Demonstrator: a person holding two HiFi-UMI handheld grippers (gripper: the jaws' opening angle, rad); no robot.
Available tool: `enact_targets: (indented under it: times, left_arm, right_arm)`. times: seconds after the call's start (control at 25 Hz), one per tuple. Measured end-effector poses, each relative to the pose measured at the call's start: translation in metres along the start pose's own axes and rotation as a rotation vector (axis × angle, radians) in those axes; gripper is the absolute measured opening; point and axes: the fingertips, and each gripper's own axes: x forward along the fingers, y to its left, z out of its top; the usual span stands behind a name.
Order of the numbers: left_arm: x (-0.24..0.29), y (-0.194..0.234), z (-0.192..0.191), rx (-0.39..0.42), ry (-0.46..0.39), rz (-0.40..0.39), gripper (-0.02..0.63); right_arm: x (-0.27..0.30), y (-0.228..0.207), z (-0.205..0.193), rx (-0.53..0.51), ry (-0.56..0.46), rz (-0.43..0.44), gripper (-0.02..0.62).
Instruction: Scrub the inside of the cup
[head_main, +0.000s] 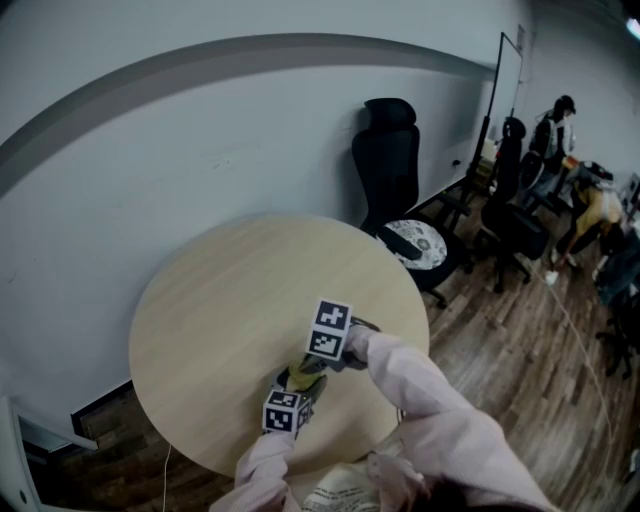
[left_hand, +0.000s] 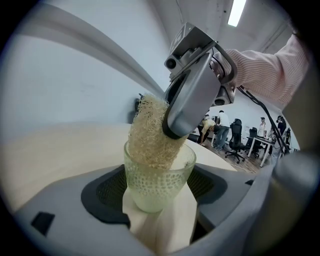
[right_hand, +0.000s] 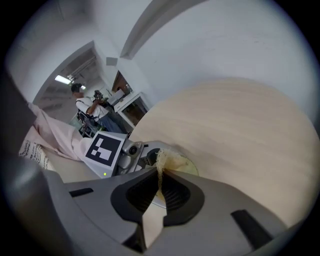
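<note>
Left tool (left_hand: 159, 192): clamped on the cup (left_hand: 159, 172), one pad on each side of its lower wall – the grip looks square from here.
Right tool (right_hand: 159, 186): closed flat on a loofah scrubber (left_hand: 150, 135), which it pinches by the upper end.
Cup: pale green dimpled glass, upright and mouth up. The loofah's lower end is down inside it and the rest stands out above the rim. I cannot tell whether the cup's base touches the tabletop.
Step in hand: I judge the scrub is under way, with the fibre against the inner wall.
Doing it well: I would keep the left grip firm and steady, then work the loofah down to the bottom of the cup and sweep it round the wall – not just up and down. The right tool's body sits just above the rim, so I would keep it off the glass.
Risk: sideways pressure could twist the cup between the pads; glass is slick.
Tabletop (head_main: 230, 300): round, pale wood grain, and bare beyond the cup.
Room: beyond the cup stand a plain grey-white wall (head_main: 150, 150) and a black office chair (head_main: 392, 165). Further past the cup I see a wood floor (head_main: 500, 340), more chairs and people at desks.
</note>
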Motion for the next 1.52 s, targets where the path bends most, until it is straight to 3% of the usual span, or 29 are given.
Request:
enact_targets:
  times: [0.36, 1.16, 1.32, 1.52]
  left_arm:
    - [0.001, -0.001, -0.001, 0.003, -0.004, -0.004, 0.367]
    - [0.0, -0.002, 0.002, -0.006, -0.001, -0.002, 0.367]
    - [0.001, -0.002, 0.002, -0.003, 0.0, 0.001, 0.365]
    - [0.002, -0.001, 0.0, -0.002, -0.001, 0.006, 0.365]
  right_arm:
    - [-0.004, -0.006, -0.012, -0.433, 0.174, -0.107, 0.018]
    - [-0.009, -0.009, -0.009, -0.784, 0.282, -0.252, 0.018]
    - [-0.006, -0.016, -0.018, -0.79, 0.325, -0.267, 0.018]
    - [-0.006, -0.02, -0.013, -0.741, 0.296, -0.283, 0.017]
